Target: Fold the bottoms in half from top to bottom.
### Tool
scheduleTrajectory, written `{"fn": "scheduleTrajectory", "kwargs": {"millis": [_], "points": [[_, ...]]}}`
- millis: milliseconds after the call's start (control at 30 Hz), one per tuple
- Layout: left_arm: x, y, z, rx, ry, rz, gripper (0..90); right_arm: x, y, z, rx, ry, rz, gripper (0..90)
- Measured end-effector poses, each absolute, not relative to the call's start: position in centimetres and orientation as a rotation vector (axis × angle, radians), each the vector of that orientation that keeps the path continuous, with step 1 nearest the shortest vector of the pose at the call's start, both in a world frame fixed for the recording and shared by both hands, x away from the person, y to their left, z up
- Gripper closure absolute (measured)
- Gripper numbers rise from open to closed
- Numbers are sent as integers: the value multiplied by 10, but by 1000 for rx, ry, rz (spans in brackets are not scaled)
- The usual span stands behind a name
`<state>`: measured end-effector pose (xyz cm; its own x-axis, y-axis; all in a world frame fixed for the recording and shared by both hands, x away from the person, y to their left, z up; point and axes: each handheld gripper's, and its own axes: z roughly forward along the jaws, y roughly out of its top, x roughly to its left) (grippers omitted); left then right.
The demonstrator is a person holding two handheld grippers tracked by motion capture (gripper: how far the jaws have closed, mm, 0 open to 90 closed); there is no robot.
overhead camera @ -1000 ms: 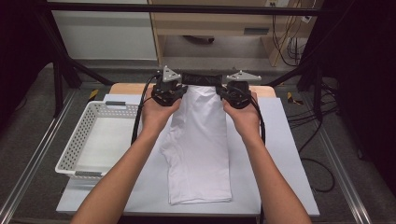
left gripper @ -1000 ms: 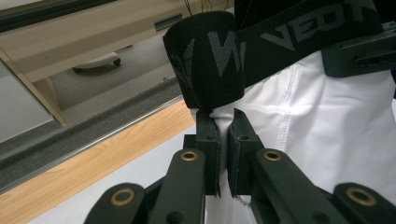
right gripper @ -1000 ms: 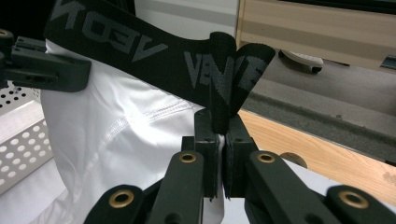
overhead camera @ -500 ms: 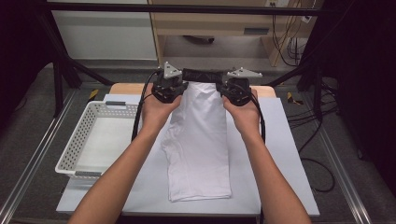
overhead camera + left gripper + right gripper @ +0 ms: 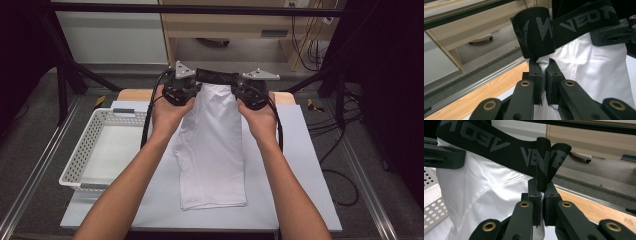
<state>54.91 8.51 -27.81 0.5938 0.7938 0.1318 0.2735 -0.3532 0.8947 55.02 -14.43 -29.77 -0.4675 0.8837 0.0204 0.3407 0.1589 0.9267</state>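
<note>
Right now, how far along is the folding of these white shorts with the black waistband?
Done: the white shorts already lie as a narrow strip on the table. In hand: the left claw and right claw are each shut on an end of the black waistband, lifting it. Left, probably: folding that end over and moving the shorts into the white basket.

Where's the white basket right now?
In the high view, the white basket sits on the table's left side, beside the white shorts and under the person's left forearm.
</note>
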Motion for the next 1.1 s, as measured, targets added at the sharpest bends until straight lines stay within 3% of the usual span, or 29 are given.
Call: {"fn": "scheduleTrajectory", "kwargs": {"millis": [1100], "points": [[553,88,-304,1897,878,656,856,549,-145,-325,1159,1911,1284,870]]}}
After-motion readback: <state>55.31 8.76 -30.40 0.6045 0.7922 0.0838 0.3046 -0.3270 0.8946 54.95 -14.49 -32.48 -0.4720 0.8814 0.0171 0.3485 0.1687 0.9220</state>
